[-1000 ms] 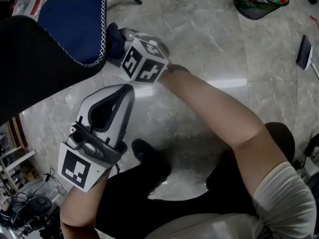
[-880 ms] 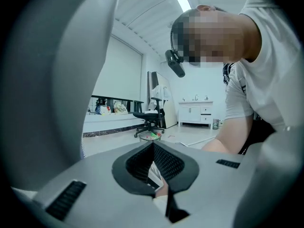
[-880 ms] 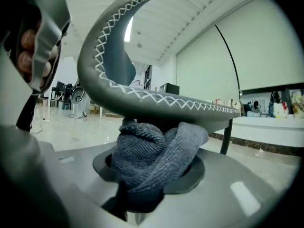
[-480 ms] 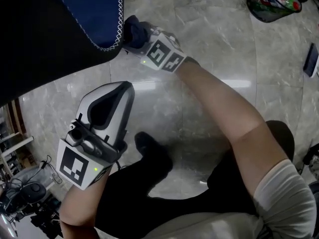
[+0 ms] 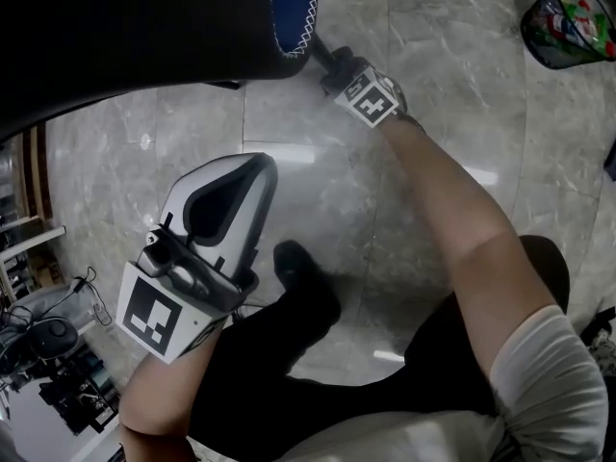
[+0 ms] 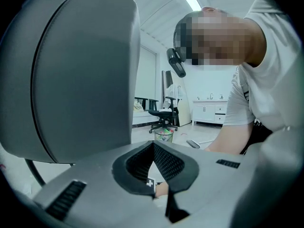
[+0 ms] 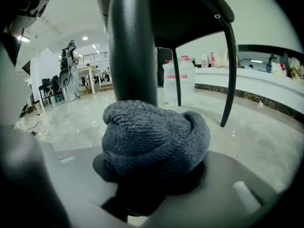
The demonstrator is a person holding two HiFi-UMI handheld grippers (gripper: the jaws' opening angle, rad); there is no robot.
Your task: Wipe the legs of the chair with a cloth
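Cloth of grey knitted fabric (image 7: 154,137) sits bunched in the right gripper (image 7: 153,172), whose jaws are clamped on it. It presses against the round black metal chair leg (image 7: 133,46) that rises toward 12 o'clock in the right gripper view. Only that view shows this contact, and it also shows another thin black leg (image 7: 229,70) standing beyond at 2 o'clock.

In the head view the chair's black seat (image 5: 125,37) fills 10 to 12 o'clock. Under its edge only the right tool's black-and-white marker cube (image 5: 371,96) is plain, at about 1 o'clock.

The white and grey left gripper (image 5: 239,169) hangs at 8 o'clock over the pale marble floor (image 5: 423,27), well apart from the chair. Its own view shows its black pads together with nothing between them. Beyond them stands a black mesh waste bin (image 6: 164,135).
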